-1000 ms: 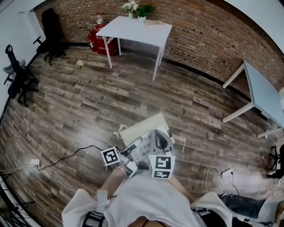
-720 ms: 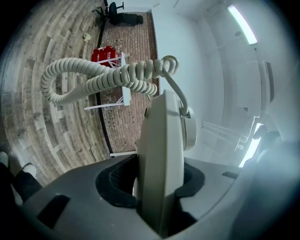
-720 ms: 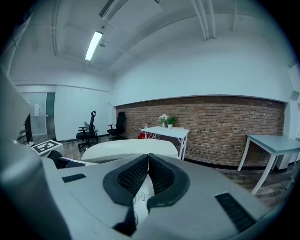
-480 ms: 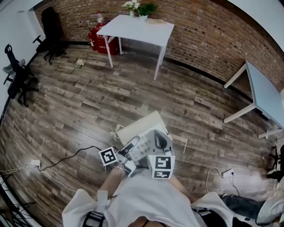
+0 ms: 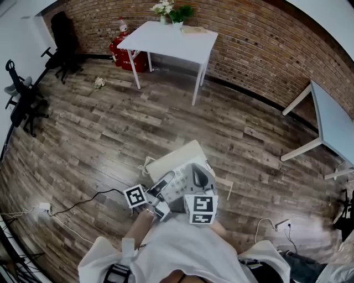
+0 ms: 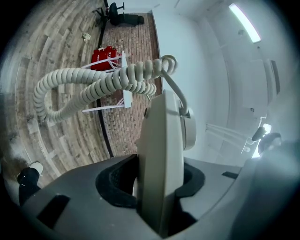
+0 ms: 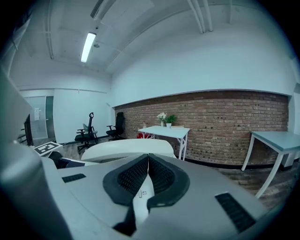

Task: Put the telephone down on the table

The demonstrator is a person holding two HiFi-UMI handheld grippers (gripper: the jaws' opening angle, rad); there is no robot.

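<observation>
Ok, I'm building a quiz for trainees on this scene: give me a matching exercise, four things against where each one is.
Things:
1. handset
2. telephone base
3. flowers
4. black office chair

Places:
A. on the white table by the brick wall
B. on the wood floor at the head view's left edge
C. between the fingers of the left gripper
D. clamped in the right gripper

Pairs: 1-C, 2-D, 3-A, 4-B.
</observation>
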